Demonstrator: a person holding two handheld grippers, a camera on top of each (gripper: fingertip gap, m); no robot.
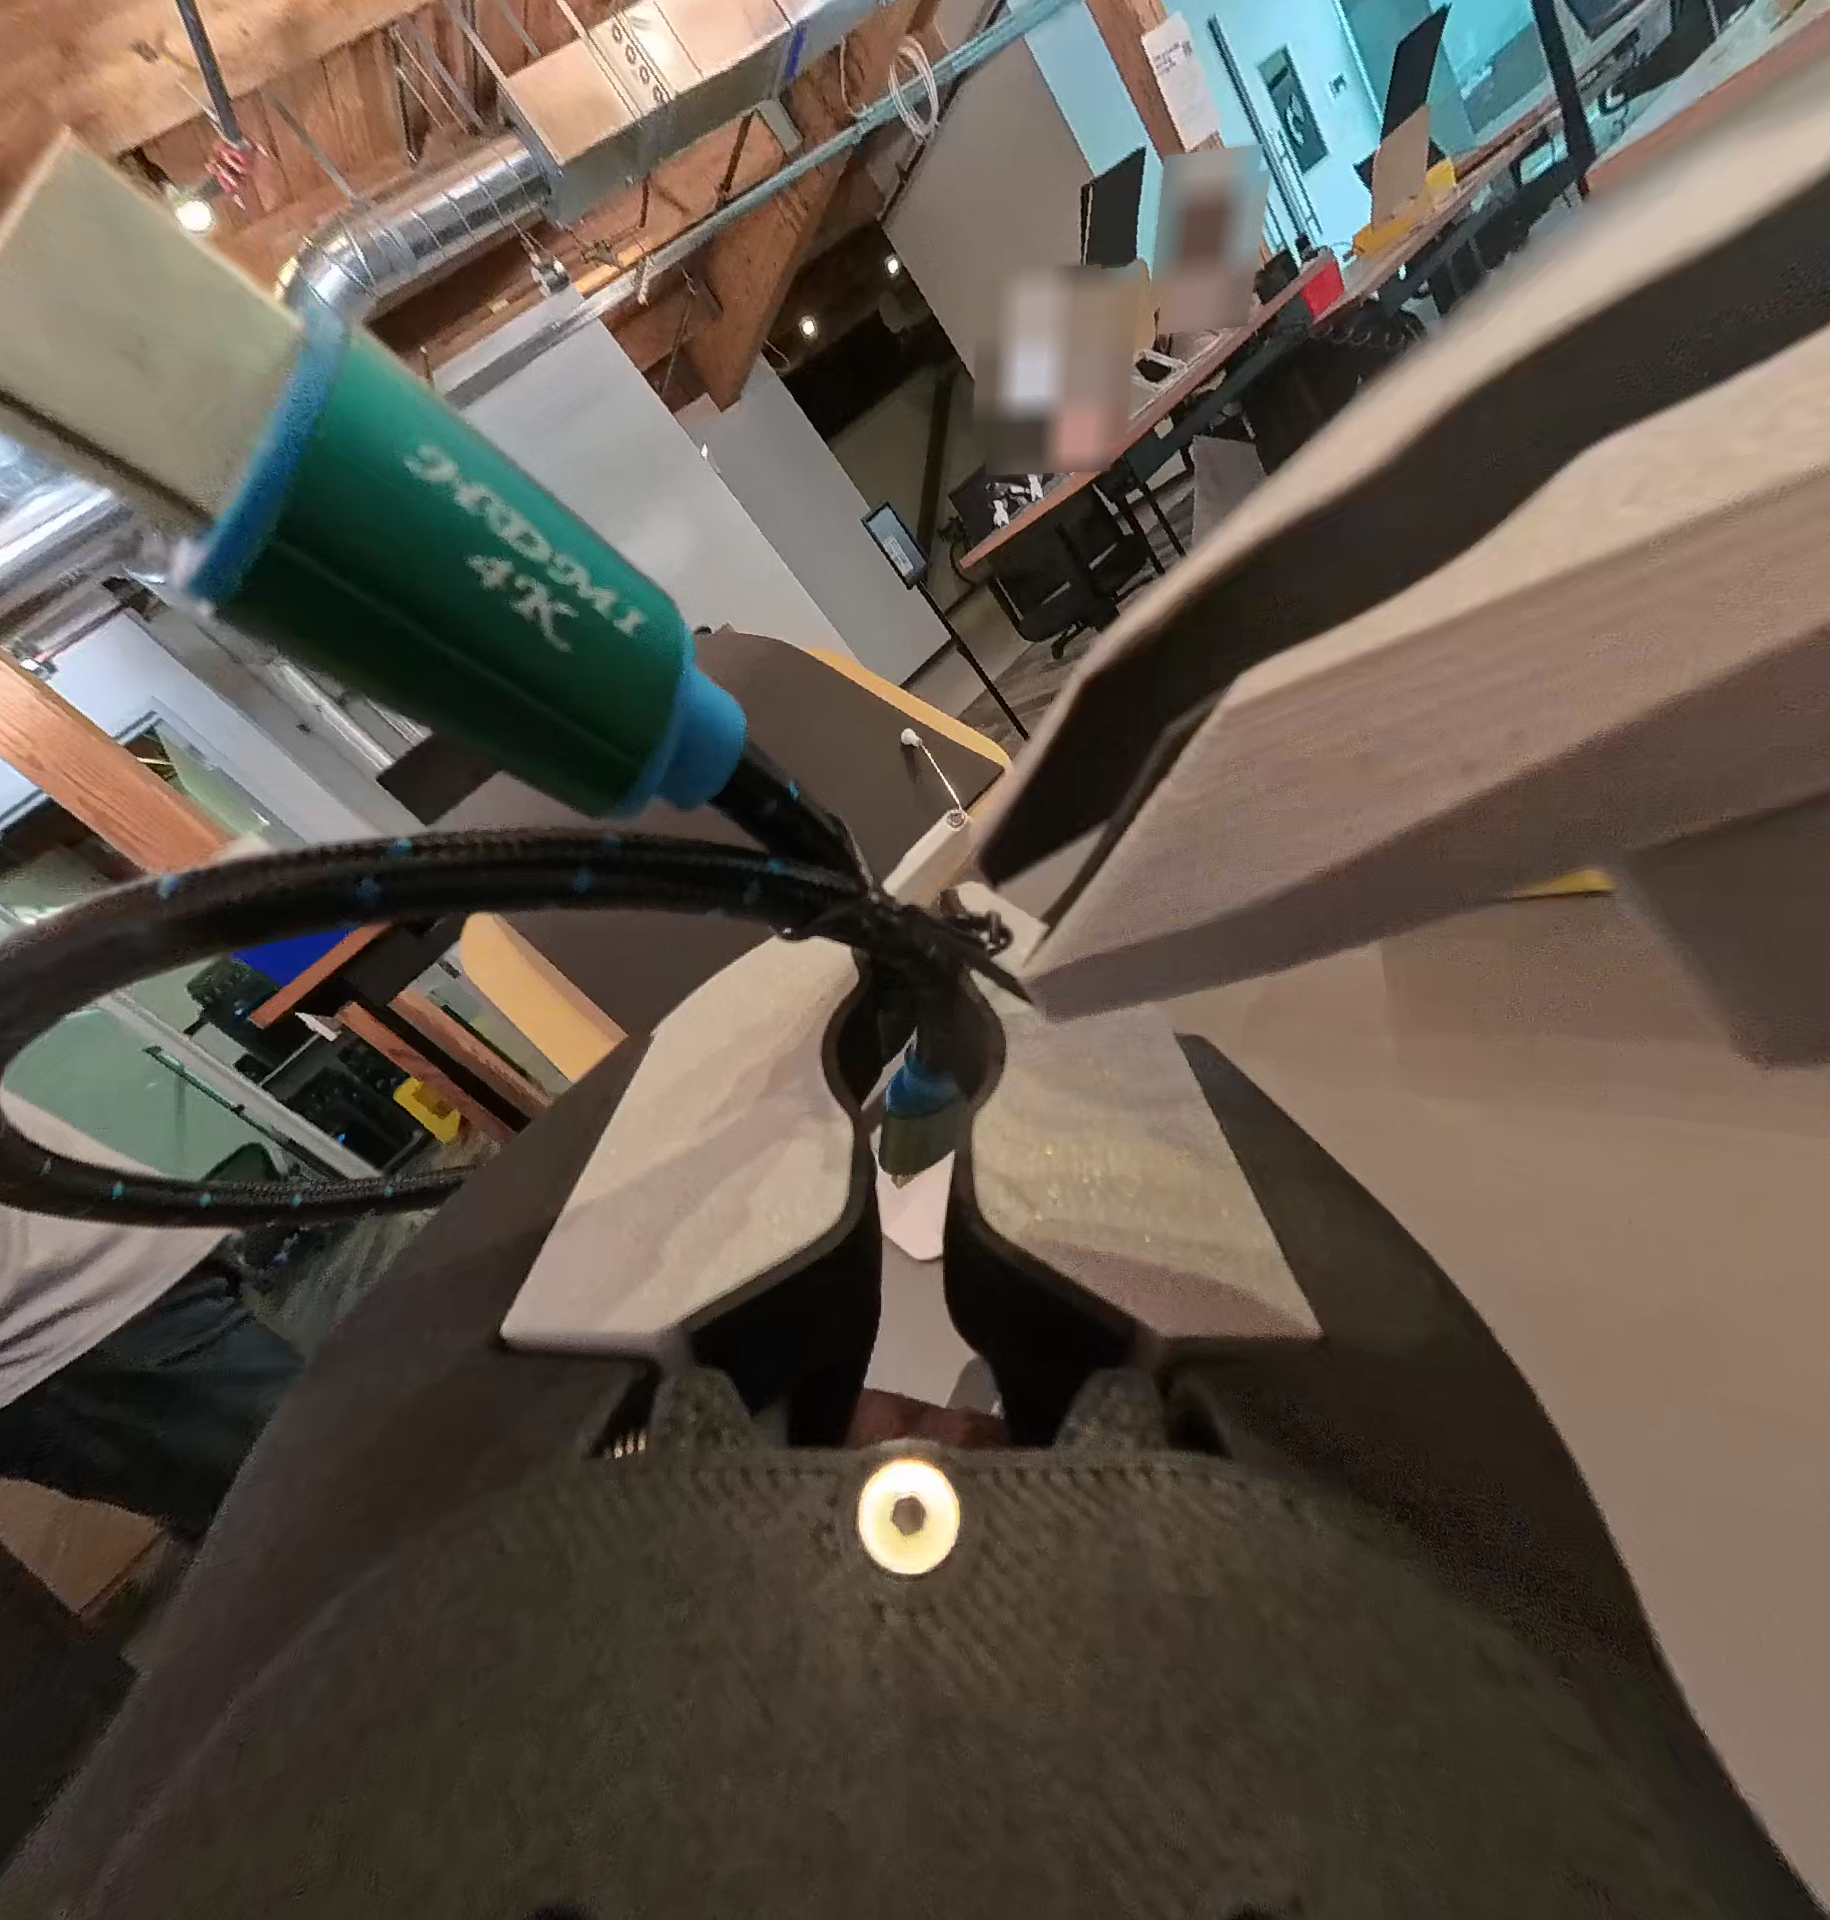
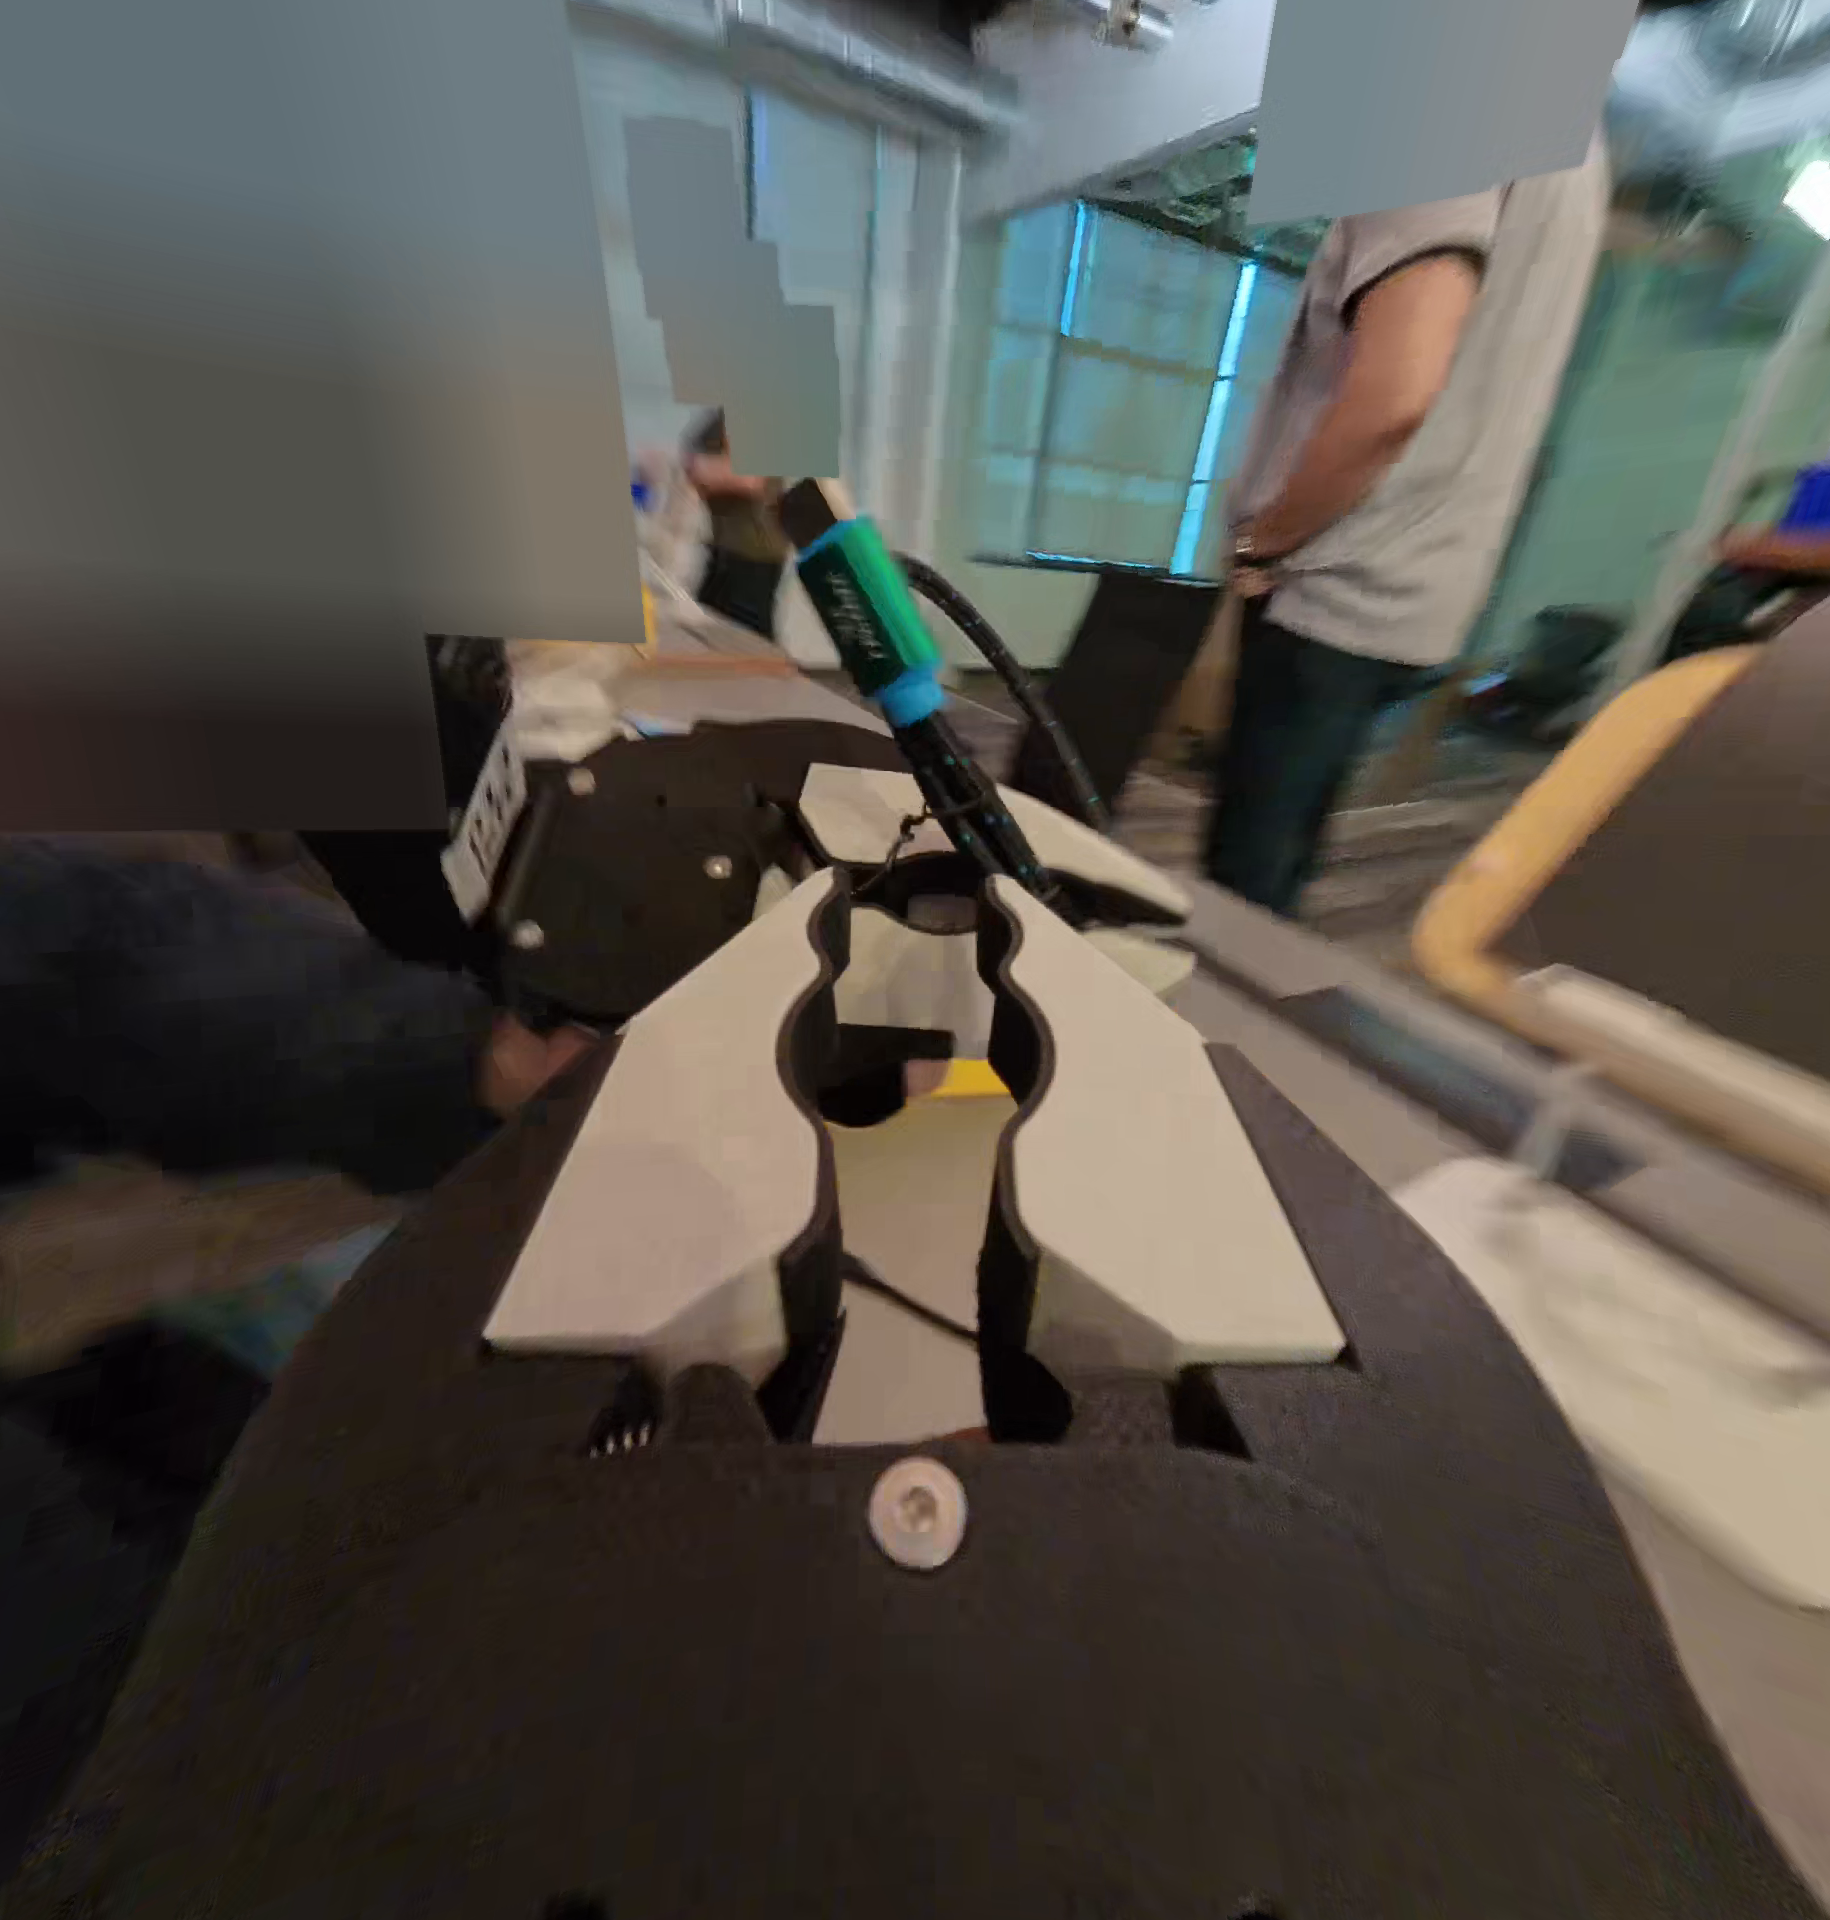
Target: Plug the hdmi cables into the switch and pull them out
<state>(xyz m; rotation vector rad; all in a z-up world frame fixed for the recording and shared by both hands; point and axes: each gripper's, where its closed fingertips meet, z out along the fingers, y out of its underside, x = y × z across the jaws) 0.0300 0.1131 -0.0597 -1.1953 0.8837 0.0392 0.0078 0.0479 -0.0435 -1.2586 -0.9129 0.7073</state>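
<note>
At the far left of the left wrist view we see the green plug (image 1: 443,613) of a braided black HDMI cable (image 1: 267,894) raised in the air, its metal end pointing up and left, the cable looping round below it. At the centre, our left hand-held gripper (image 1: 916,971) is clamped on the cable bundle where a thin tie gathers it, and a second green plug (image 1: 916,1132) hangs just under the fingertips. To the right, the pale fingers (image 1: 1410,623) of the right hand-held gripper (image 2: 916,904) cross in close; in its own view they stand a little apart with nothing between them, just short of the cable. The switch is not visible in either view, nor is the table clearly. We judge the risk is grip: held at the bundle, the cable may slip or twist, swinging the plugs off line.
</note>
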